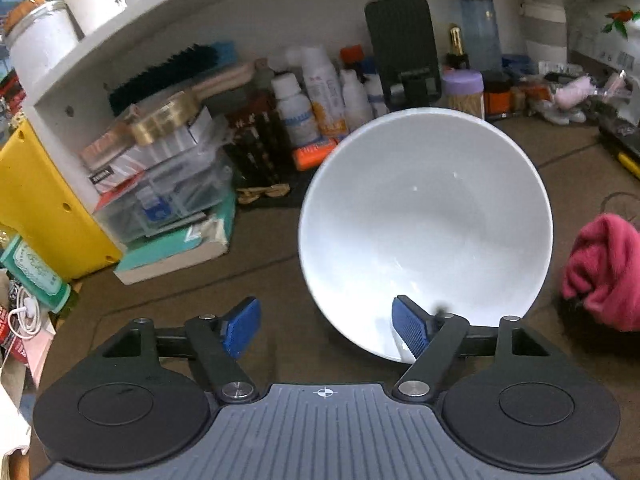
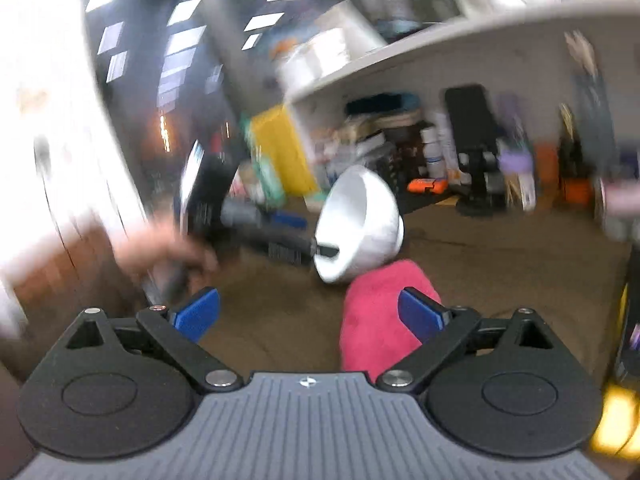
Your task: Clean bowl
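A white bowl (image 1: 424, 216) is tipped on its side, its hollow facing my left gripper (image 1: 326, 328). That gripper is open: the right blue pad (image 1: 412, 332) is inside the bowl, the left pad (image 1: 240, 328) well outside, the lower rim between them. The blurred right wrist view shows the tilted bowl (image 2: 364, 224) on the brown table with a dark finger at its rim. A pink cloth (image 2: 380, 320) lies crumpled in front of the bowl. My right gripper (image 2: 308, 314) is open just above it, its right finger over the cloth. The cloth (image 1: 604, 272) also lies right of the bowl.
A white shelf unit (image 1: 248, 12) at the back holds bottles (image 1: 324, 92), a black phone stand (image 1: 404, 56), a purple-lidded jar (image 1: 464, 92) and stacked boxes (image 1: 160, 168). A yellow box (image 1: 36, 208) stands left. A person's hand (image 2: 168, 252) holds the left gripper.
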The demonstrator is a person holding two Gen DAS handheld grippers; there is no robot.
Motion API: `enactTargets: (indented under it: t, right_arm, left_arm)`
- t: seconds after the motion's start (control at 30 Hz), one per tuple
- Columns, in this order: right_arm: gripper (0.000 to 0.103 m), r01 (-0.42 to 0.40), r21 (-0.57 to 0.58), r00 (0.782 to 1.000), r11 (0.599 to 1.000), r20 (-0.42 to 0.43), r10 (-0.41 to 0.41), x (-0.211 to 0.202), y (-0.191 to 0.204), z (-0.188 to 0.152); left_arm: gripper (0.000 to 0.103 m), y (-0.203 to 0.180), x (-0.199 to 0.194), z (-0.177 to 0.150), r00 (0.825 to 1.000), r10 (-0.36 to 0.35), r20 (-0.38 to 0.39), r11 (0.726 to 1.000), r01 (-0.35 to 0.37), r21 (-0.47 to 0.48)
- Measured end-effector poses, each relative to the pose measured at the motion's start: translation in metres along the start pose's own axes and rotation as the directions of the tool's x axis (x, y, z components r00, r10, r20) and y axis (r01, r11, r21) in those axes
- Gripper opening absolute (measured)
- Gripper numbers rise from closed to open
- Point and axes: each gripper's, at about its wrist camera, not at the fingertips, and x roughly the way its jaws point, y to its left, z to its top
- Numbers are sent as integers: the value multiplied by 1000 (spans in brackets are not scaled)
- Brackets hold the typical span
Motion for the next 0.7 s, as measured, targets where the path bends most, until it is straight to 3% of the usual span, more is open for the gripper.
enactTargets:
  t: [0.1, 0.17, 0.3, 0.33, 0.4, 0.47, 0.53, 0.57, 0.63, 0.67, 0.7]
  right_arm:
    - [97, -23, 189, 1000, 982, 8, 22, -4, -24, 12]
    - [97, 6, 204, 993, 979, -114, 17, 16, -38, 2]
    - [96, 11, 172, 991, 985, -137, 13, 37, -34, -4]
    - [91, 28, 143, 990, 989, -140, -8, 42, -30, -4]
    - [71, 72, 31, 986, 997, -156, -66, 51, -17, -7]
    - [42, 89, -185, 975, 979, -184, -124, 61, 14, -16]
    - [41, 84, -328, 971, 941, -188, -151, 59, 37, -27]
    - [41, 86, -389, 970, 917, -179, -167, 59, 47, -32]
    - [42, 90, -417, 969, 905, -173, -176, 56, 52, -36]
    - [44, 91, -404, 969, 910, -174, -174, 55, 49, -36]
    - [45, 89, -381, 971, 920, -175, -166, 54, 45, -35]
  left_arm:
    - [80, -6, -25, 1, 997, -52, 57, 998, 49, 40]
    - [83, -16, -35, 0, 992, -103, 76, 991, 95, 96]
    - [83, -52, -43, 3, 983, -168, 68, 952, 144, 270]
    - [82, -57, -41, 5, 983, -171, 62, 946, 146, 289]
    - [82, -67, -33, 8, 985, -164, 47, 935, 140, 326]
    - [82, -73, -24, 11, 987, -157, 25, 924, 138, 356]
    - [85, -79, -13, 11, 985, -170, -9, 899, 159, 408]
    - [91, -82, -11, 10, 984, -176, -22, 888, 169, 428]
    - [94, -94, -3, 6, 983, -178, -39, 825, 170, 538]
    - [96, -96, -3, 4, 983, -176, -43, 812, 170, 559]
    - [99, -102, 0, -1, 985, -165, -51, 767, 161, 621]
